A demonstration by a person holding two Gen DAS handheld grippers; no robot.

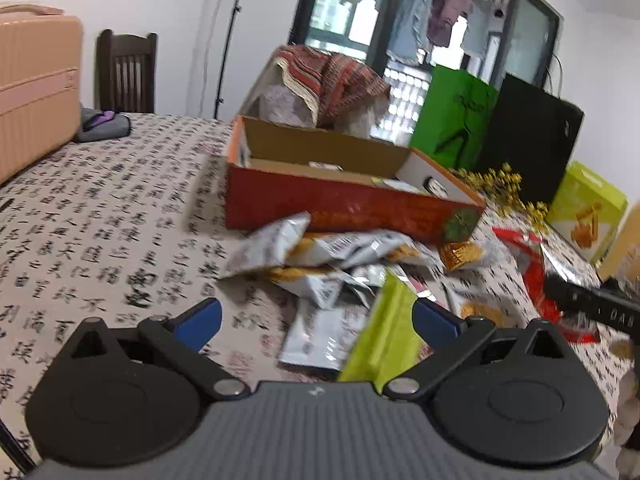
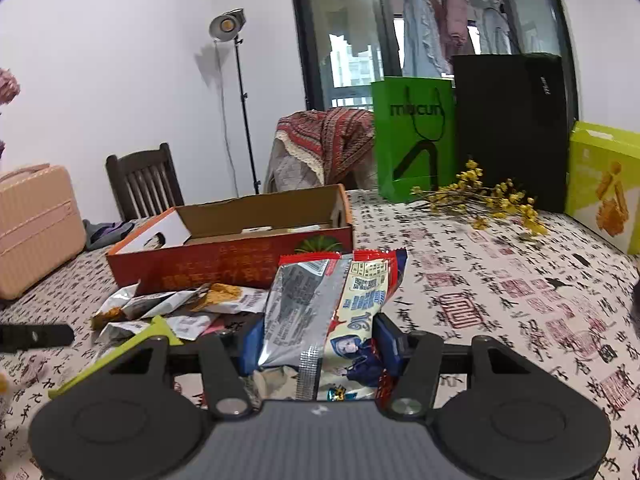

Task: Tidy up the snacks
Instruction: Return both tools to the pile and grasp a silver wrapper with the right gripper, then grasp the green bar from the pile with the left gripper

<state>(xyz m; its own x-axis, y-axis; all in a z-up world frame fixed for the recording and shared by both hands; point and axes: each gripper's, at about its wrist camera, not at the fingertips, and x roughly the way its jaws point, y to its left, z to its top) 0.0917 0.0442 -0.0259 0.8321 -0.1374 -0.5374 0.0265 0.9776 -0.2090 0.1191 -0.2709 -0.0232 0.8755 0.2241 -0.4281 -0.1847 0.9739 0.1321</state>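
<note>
An open red cardboard box point(image 1: 340, 204) point(image 2: 224, 266) stands on the calligraphy-print tablecloth. Several silver and orange snack packets point(image 1: 328, 260) point(image 2: 180, 308) lie heaped against its front side. My right gripper point(image 2: 320, 346) is shut on a red-and-silver snack packet point(image 2: 332, 308), which stands up between the blue pads, lifted off the cloth in front of the box. In the left wrist view that packet point(image 1: 536, 268) shows at the right edge. My left gripper point(image 1: 318, 320) hangs wide open over the near part of the heap. A lime-green packet point(image 1: 384, 340) point(image 2: 132, 346) lies by its right pad, not gripped.
A pink suitcase point(image 1: 36, 84) and a dark wooden chair point(image 2: 142, 182) are at the left. Behind the box are a draped chair point(image 2: 324, 140), a green paper bag point(image 2: 414, 140) and a black bag point(image 2: 512, 128). Yellow flowers point(image 2: 492, 198) and a yellow-green carton point(image 2: 604, 184) sit at the right.
</note>
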